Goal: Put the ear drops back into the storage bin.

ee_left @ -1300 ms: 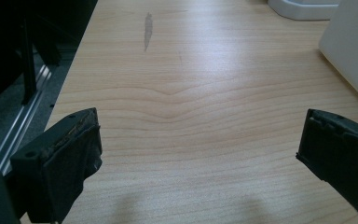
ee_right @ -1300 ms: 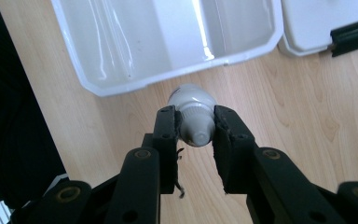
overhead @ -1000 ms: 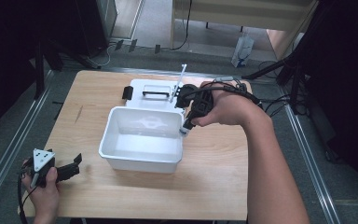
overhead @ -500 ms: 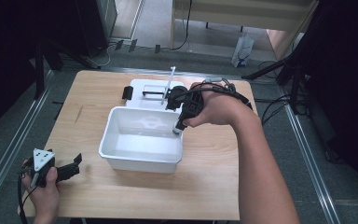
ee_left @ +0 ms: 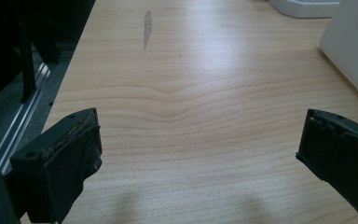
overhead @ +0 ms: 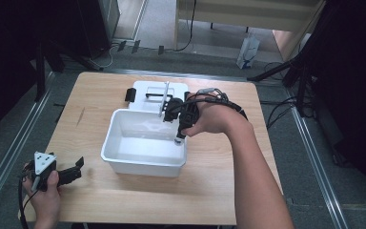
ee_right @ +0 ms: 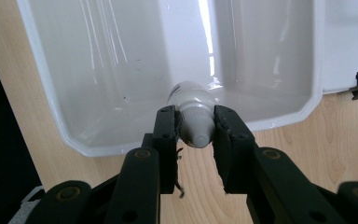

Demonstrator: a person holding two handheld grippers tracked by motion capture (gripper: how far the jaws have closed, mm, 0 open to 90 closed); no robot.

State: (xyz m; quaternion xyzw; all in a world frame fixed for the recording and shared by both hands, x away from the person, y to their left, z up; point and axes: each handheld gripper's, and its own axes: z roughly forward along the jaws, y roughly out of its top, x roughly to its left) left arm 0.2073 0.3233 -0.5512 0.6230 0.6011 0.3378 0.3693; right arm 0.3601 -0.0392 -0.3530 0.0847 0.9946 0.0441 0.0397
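Here the bottle (ee_right: 193, 109), a small white plastic one with a ribbed cap and a nozzle tip, sits clamped between the two black jaws of the right gripper (ee_right: 196, 128). The jaws are closed against the cap from both sides, with the nozzle pointing back toward the gripper body and the bottle's body pointing away, over the tub (ee_right: 51, 93). In the right gripper view the bottle hangs above the tub's inner wall, just inside the near rim; whether it touches the tub's surface cannot be told. In the high view the right gripper (overhead: 178, 138) points downward at the tub's (overhead: 124, 162) right-hand rim, held by the right hand (overhead: 209, 117), with a cable looping over the wrist. The tub is a white rectangular basin standing at the middle of the table (overhead: 219, 191), and nothing else lies inside it. Directly behind the tub, touching or just beside its far wall, lies a flat white lid (overhead: 152, 88) with black clips at its edge. The left gripper (overhead: 69, 174) rests low at the near left corner of the table, well apart from the tub, gripped by the left hand (overhead: 45, 193). Its jaws stand wide open with nothing between them, and bare wood shows in the gap in the left gripper view.
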